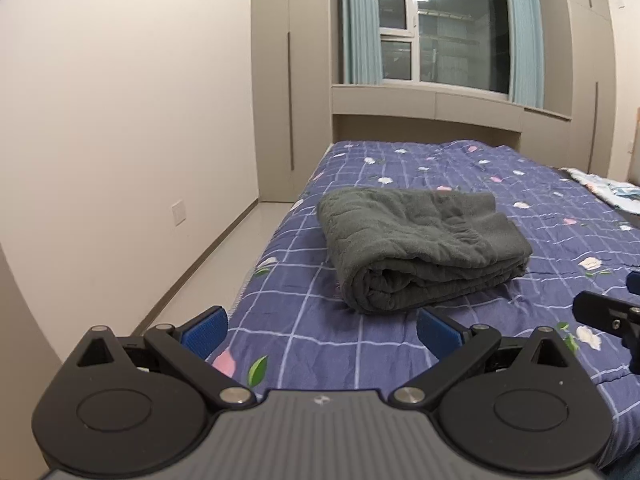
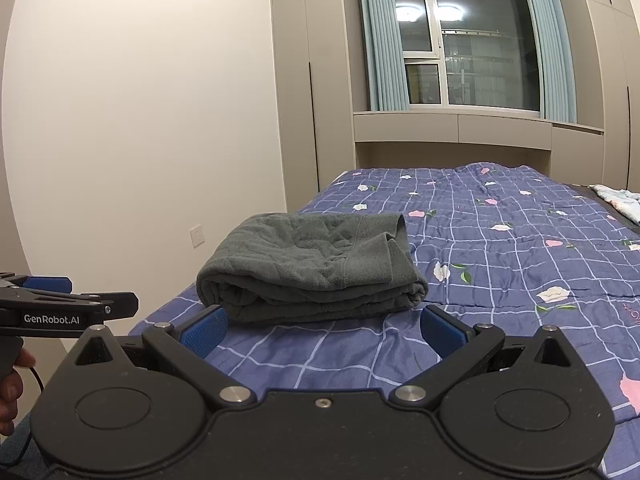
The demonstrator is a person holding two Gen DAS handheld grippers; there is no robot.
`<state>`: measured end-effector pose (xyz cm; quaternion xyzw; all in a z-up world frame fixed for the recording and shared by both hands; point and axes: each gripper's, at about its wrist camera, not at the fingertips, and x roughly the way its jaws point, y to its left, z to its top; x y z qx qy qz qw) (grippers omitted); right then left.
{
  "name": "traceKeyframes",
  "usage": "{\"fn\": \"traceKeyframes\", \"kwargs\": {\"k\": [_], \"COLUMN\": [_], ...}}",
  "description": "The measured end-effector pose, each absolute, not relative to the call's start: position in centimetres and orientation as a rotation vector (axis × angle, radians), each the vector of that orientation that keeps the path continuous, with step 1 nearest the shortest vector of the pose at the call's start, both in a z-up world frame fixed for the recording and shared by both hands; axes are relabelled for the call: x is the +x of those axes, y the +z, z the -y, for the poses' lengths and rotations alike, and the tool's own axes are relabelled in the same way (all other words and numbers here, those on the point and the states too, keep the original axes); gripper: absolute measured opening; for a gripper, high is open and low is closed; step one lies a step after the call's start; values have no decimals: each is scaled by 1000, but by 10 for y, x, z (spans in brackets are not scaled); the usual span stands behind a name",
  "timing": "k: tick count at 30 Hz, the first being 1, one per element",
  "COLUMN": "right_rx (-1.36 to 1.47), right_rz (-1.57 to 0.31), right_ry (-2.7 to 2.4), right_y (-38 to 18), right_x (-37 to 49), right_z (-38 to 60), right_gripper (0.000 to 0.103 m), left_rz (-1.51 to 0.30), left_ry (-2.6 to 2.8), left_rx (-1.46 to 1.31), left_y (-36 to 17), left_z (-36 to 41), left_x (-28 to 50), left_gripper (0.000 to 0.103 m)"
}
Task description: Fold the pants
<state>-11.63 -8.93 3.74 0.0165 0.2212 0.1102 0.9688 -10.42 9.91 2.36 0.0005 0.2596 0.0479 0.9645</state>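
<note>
The pants lie folded at twelve o'clock on the bed, so left tongs and right tongs hover wide apart, empty, apparently finished.

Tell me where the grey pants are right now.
The folded grey pants lie on the blue floral quilt near the bed's wall-side edge, just ahead of both open grippers' fingers and touching neither.

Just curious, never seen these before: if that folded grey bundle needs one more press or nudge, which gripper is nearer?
Probably right. The right gripper sits open at the pants, while the left gripper hangs farther back.
</note>
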Motion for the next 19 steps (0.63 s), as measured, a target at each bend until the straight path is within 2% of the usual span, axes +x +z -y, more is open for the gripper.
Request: {"fn": "traceKeyframes", "kwargs": {"k": [19], "right_rx": [45], "right_rz": [-492], "right_ry": [218], "right_y": [25], "right_x": [-108], "right_z": [92], "right_gripper": [103], "left_rz": [-565], "left_ry": [66], "left_rx": [21], "left_y": [19], "left_z": [-95], "left_x": [-99], "left_gripper": [103]}}
